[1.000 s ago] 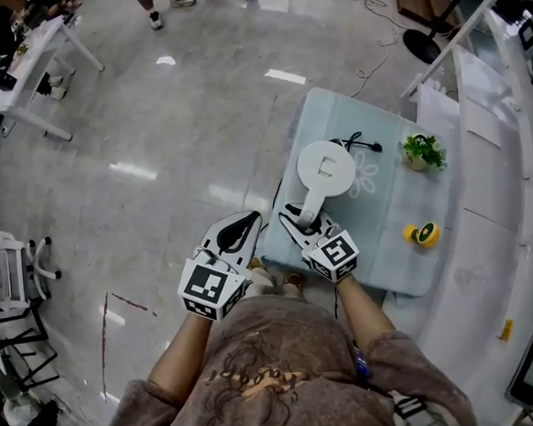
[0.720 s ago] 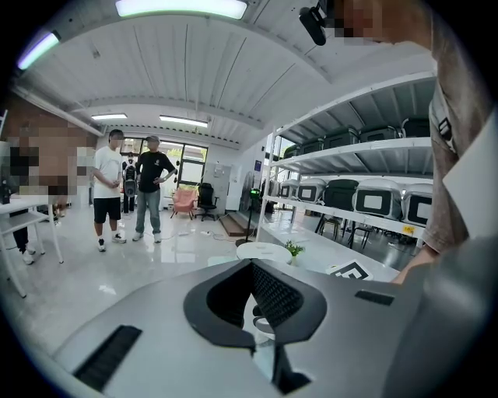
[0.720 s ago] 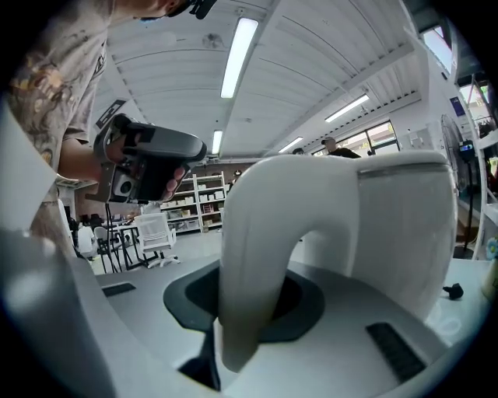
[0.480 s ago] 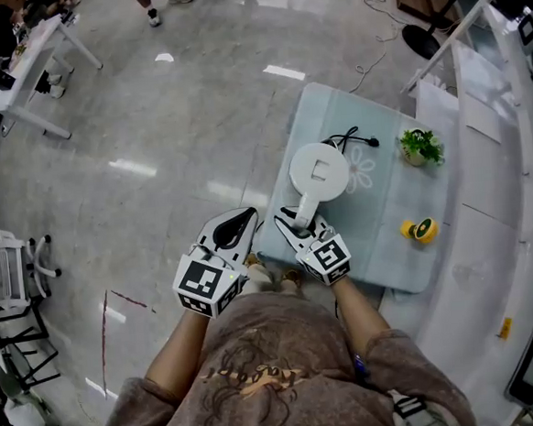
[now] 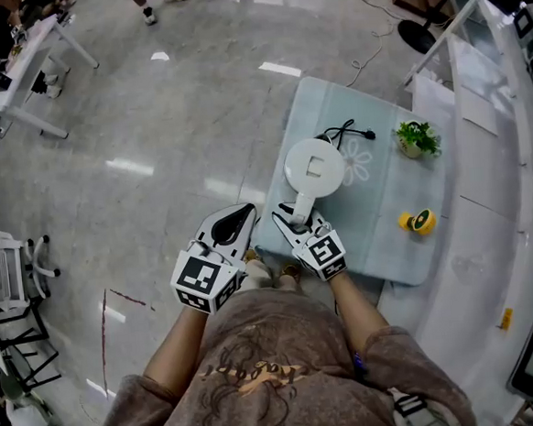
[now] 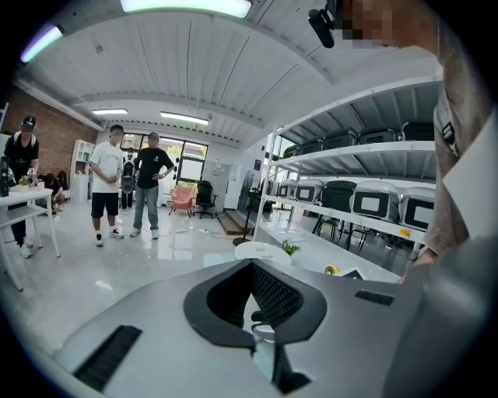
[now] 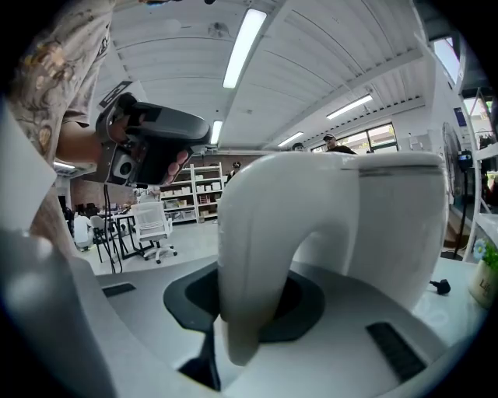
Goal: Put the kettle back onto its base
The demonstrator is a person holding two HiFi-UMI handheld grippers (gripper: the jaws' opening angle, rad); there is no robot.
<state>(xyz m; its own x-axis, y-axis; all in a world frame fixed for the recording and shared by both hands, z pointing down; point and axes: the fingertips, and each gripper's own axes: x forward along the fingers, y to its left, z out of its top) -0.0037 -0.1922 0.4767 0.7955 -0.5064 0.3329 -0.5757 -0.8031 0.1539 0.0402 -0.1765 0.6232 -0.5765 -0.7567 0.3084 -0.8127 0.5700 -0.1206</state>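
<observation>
One kettle (image 5: 313,167) by table (image 5: 382,221) edge, floor (image 5: 149,116) open

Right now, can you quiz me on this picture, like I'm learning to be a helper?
1. Which hand-held gripper grips the kettle by its handle?
2. True or false: the potted plant stands on the floor.
3. Fill in: the tape roll on the table is coloured ____.
Key: 1. The right hand-held gripper. 2. False; the potted plant is on the table. 3. Yellow.
</observation>
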